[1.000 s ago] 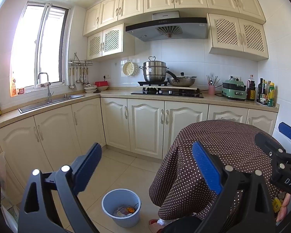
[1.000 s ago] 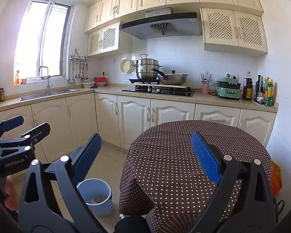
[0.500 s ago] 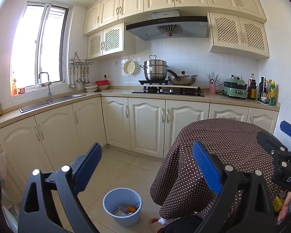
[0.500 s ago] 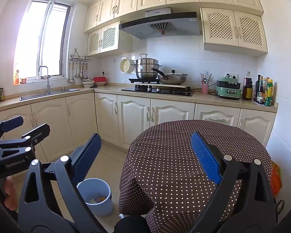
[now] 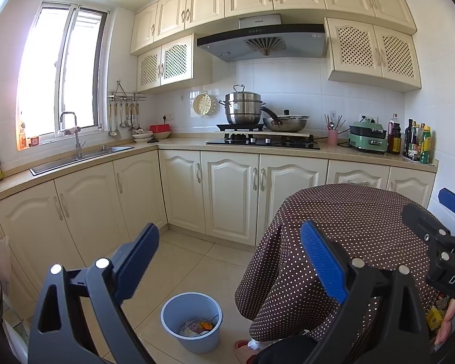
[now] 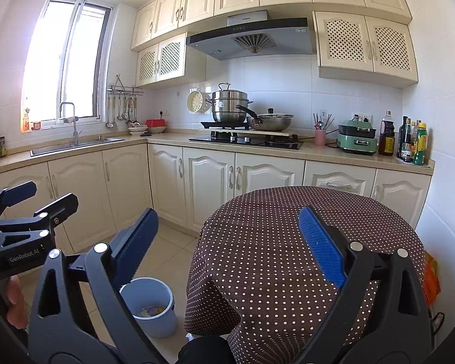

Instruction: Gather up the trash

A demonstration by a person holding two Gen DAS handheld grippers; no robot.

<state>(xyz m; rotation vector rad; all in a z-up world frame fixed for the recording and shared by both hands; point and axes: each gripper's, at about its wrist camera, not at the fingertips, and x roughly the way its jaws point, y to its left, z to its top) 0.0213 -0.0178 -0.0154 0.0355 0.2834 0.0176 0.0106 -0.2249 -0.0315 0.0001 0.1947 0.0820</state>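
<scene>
Left tongs [image 5: 227, 261]: released, blue pads spread wide, nothing between them, held high above the floor [image 5: 182, 261]. Right tongs [image 6: 227, 239]: likewise released and bare, over the near edge of the round desk [image 6: 276, 212]. Each pair glimpsed at the margin of the other's view, cut off by the frame. Desk: draped in a brown white-dotted cloth falling far down its sides, legs hidden; top bare where visible, its nearest part masked by the tongs' black frames. Trash bin [image 5: 191, 321]: pale blue, round, standing on the floor just left of the cloth's hem, apart from it; partly hidden behind a finger in the right view. Trash [image 5: 197, 325]: mixed scraps lying in the bin's bottom, whitish with orange and yellow, individual pieces too small to name. Beige tiled floor open between bin and cabinets [image 5: 227, 194]. Cream cabinets in an L, stone-coloured worktop, sink [image 5: 82, 155] under a bright window [image 5: 60, 69], hob with steel steamer pot [image 5: 242, 107] and lidded pan [image 5: 285, 123], range hood above, green cooker [image 5: 367, 139] and bottles [image 5: 415, 141] at far right. Orange-yellow packaging [image 6: 430, 276] beside the desk at right, mostly hidden.
</scene>
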